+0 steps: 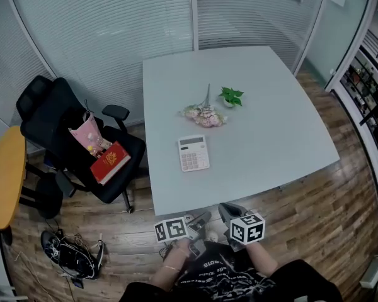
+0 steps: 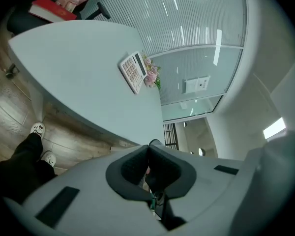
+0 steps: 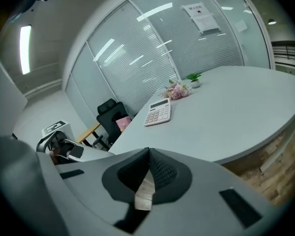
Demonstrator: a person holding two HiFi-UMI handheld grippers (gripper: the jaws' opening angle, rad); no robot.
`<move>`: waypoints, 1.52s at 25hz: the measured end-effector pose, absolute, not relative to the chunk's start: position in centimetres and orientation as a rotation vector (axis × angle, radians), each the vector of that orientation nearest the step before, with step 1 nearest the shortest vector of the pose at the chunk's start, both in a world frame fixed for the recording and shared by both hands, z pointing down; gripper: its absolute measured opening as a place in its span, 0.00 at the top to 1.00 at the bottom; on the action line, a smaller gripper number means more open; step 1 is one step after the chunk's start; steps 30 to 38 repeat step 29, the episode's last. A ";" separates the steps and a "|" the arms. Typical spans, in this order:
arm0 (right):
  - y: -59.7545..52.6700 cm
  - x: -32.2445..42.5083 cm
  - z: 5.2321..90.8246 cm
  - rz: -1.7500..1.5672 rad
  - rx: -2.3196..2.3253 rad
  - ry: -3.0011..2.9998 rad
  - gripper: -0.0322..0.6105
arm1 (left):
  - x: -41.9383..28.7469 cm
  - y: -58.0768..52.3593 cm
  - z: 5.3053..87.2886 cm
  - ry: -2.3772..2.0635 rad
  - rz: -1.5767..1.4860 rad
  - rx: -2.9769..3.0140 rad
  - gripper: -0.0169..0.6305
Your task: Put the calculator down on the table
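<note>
A white calculator (image 1: 193, 153) lies flat on the pale grey table (image 1: 264, 137), near its left front part; it also shows in the left gripper view as the calculator (image 2: 133, 72) and in the right gripper view as the calculator (image 3: 158, 112). Both grippers hang off the table's near edge, close to my body. My left gripper (image 1: 202, 221) is shut with nothing between its jaws (image 2: 148, 147). My right gripper (image 1: 227, 211) is shut and empty too (image 3: 148, 151). Neither touches the calculator.
Pink flowers (image 1: 203, 114) and a small green plant (image 1: 230, 96) sit behind the calculator. A black office chair (image 1: 69, 137) with a red book (image 1: 110, 162) and a pink bag stands left of the table. A yellow round table (image 1: 5, 176) is at far left. Cables lie on the wood floor.
</note>
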State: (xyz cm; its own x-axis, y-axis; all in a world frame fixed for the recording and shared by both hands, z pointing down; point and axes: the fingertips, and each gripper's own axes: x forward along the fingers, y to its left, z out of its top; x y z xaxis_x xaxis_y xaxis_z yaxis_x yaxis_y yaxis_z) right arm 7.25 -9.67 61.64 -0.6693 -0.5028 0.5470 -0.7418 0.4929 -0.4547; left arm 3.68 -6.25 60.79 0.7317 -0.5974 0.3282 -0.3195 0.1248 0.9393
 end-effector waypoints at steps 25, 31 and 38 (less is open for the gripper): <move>-8.7 6.1 60.2 0.636 0.980 -2.447 0.94 | 2.4 -6.6 60.0 -1.027 -0.116 1.655 0.94; -8.7 6.2 60.3 0.645 0.993 -2.442 0.94 | 2.3 -6.5 60.0 -1.030 -0.112 1.658 0.94; -8.7 6.2 60.3 0.645 0.993 -2.442 0.94 | 2.3 -6.5 60.0 -1.030 -0.112 1.658 0.94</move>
